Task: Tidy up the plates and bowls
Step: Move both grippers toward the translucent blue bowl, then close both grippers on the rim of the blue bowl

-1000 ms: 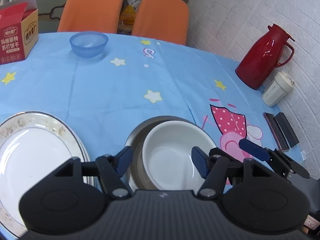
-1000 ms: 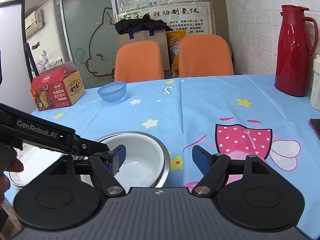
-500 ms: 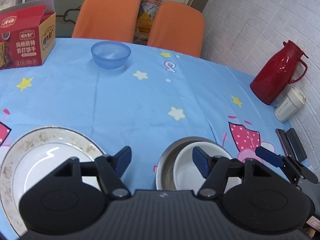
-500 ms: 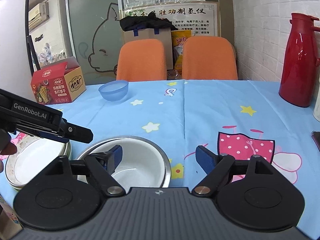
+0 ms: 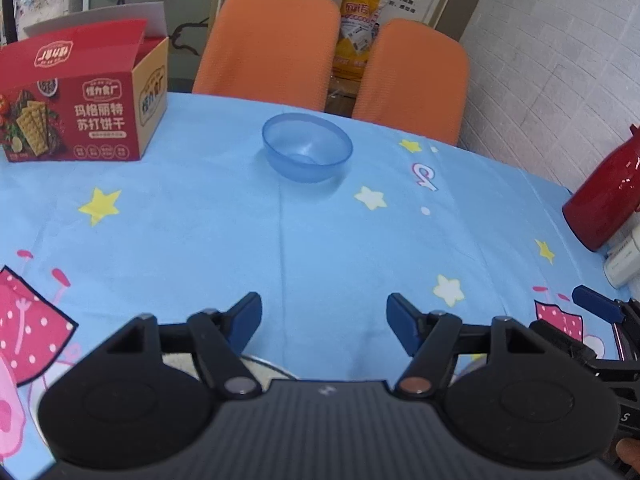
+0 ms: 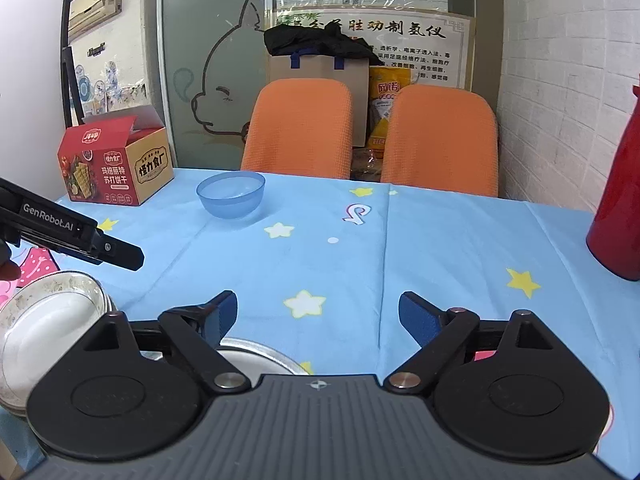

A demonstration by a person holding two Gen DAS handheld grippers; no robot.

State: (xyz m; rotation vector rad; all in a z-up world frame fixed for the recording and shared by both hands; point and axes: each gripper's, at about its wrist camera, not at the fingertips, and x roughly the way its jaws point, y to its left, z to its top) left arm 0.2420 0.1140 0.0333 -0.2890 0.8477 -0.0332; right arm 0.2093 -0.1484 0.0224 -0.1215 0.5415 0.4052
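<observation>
Both hand-held grippers — left (image 5: 324,322), right (image 6: 318,316) — released; I risk tipping the light blue plastic bowl (image 5: 307,147) by nudging its rim.

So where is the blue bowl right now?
The blue bowl stands alone at the table's far side, in front of the orange chairs and right of the red cracker box; both wrist views show it ahead of the open fingers.
</observation>
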